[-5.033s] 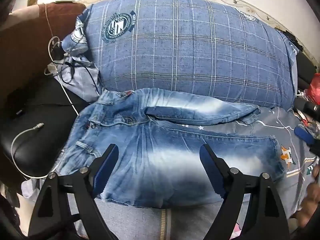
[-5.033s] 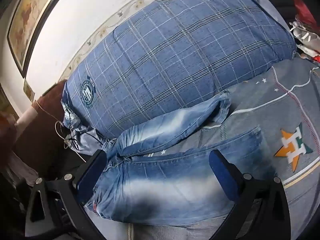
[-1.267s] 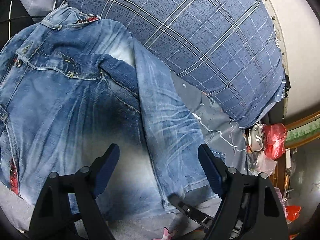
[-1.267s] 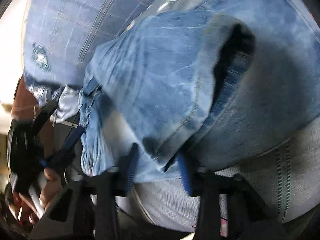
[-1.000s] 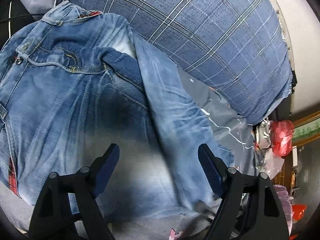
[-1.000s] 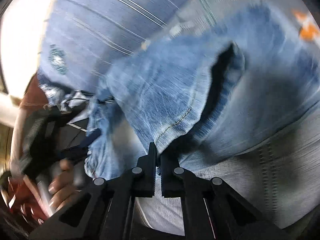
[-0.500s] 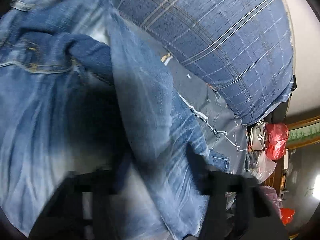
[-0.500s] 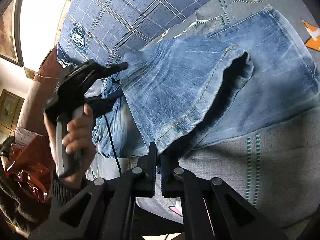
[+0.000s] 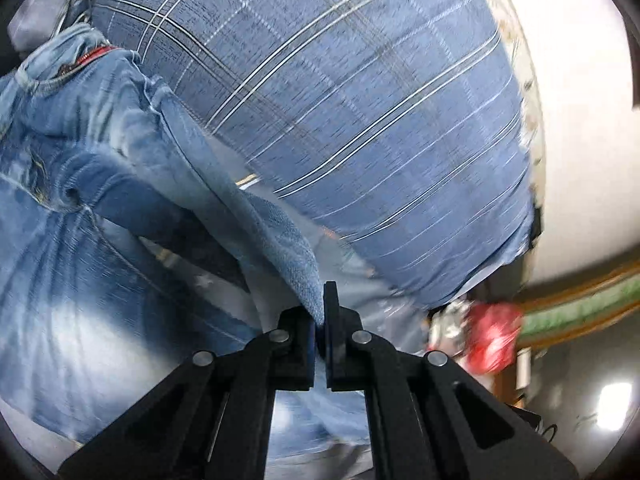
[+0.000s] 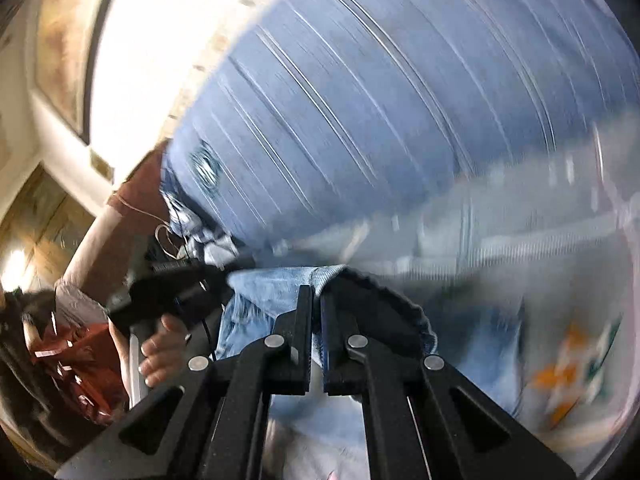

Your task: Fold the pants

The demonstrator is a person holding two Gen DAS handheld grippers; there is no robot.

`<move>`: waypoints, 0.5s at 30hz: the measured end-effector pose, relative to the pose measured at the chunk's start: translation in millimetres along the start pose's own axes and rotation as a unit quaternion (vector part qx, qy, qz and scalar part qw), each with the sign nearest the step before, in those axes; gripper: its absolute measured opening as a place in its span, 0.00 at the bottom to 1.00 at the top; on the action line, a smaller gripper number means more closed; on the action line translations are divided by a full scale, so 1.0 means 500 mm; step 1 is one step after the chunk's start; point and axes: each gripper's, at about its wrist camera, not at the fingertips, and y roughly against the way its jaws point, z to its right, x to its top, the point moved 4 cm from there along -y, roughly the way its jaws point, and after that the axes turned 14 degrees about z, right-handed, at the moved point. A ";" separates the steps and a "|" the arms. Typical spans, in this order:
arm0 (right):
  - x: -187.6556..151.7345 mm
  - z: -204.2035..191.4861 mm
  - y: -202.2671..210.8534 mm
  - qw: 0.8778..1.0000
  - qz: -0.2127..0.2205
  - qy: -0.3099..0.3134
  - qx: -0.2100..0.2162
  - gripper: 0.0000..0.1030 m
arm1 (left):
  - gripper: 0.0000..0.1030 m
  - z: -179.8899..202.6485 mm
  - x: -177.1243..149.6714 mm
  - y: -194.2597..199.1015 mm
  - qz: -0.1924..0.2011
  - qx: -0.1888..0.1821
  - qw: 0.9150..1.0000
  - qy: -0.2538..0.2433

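Pants (image 9: 80, 264) lengthwise along pillow (image 9: 360, 120), upper leg clenched in both claws.

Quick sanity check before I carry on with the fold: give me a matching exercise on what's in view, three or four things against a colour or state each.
Things:
1. left gripper
2. pillow
3. bag
4. bedsheet logo

Colour or state:
a. red
b. orange and green
c. blue plaid
d. shut on the jeans

Pairs: 1-d, 2-c, 3-a, 4-b
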 end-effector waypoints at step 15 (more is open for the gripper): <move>-0.324 0.170 0.111 0.980 -0.061 -0.156 -0.106 0.12 | 0.04 -0.205 -0.290 0.037 -0.071 0.057 0.996 -0.008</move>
